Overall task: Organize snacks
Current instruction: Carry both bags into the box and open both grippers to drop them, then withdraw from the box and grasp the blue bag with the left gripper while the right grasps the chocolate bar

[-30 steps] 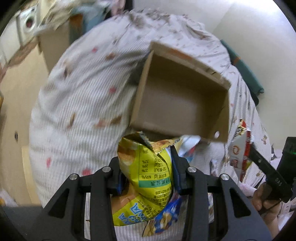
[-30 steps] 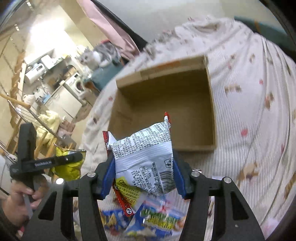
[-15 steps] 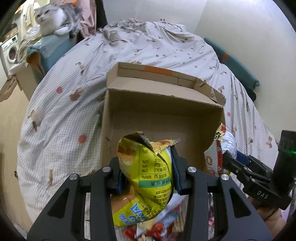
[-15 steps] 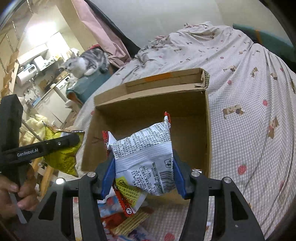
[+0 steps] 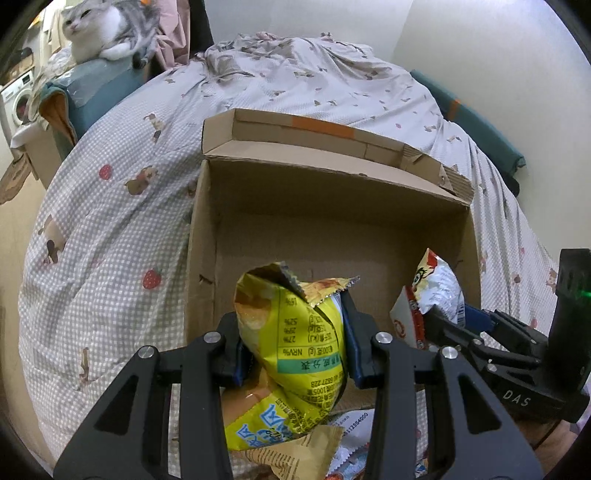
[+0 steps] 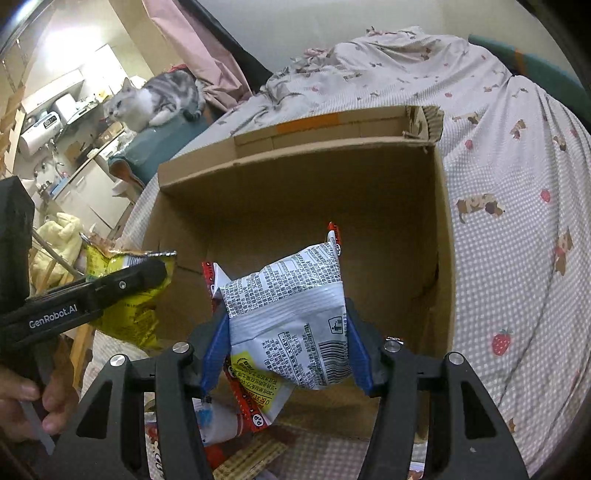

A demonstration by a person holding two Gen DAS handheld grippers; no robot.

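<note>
An open cardboard box point(image 5: 376, 173) point(image 6: 436, 236) lies on the bed with its opening toward me; its inside shows nothing. My left gripper point(image 5: 295, 343) is shut on a yellow chip bag point(image 5: 295, 332) at the box's near edge; the bag also shows in the right wrist view point(image 6: 125, 302). My right gripper point(image 6: 286, 339) is shut on a white and red snack bag point(image 6: 291, 317), held over the box's near edge; it shows at the right in the left wrist view point(image 5: 436, 295).
More snack packets point(image 6: 240, 439) point(image 5: 295, 454) lie on the checked bedspread point(image 5: 110, 240) below both grippers. A grey and white cat point(image 5: 107, 29) point(image 6: 155, 99) sits on a teal seat at the back left. A wall stands behind the bed.
Both grippers have moved forward with their bags, from in front of the box to its near edge. The box looms larger and the cat has come into view.
</note>
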